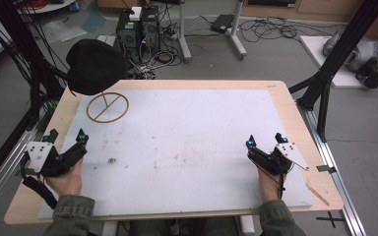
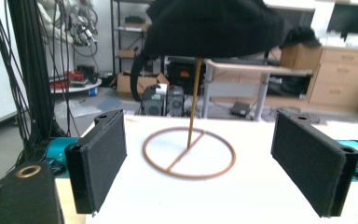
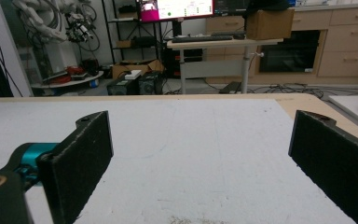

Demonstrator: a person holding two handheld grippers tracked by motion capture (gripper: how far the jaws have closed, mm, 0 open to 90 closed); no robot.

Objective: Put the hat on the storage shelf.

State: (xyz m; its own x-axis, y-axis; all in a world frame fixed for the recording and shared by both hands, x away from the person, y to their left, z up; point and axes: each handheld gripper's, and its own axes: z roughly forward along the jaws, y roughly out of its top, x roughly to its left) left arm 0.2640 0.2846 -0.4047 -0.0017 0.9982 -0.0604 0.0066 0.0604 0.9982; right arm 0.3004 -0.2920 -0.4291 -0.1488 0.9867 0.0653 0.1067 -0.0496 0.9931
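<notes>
waiting at the table's near edge, my left gripper (image 1: 68,138) and right gripper (image 1: 266,140) gape empty; the black hat (image 1: 94,66), probably a cap, sits untouched on its wooden stand (image 1: 107,107).

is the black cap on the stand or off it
On it: the black cap sits atop the stand, whose thin rod rises from a ring base on the table.

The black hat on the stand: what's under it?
Under the black hat a thin wooden rod drops to a ring base with a crossbar, on the white board. The rod's top end is hidden inside the hat.
</notes>
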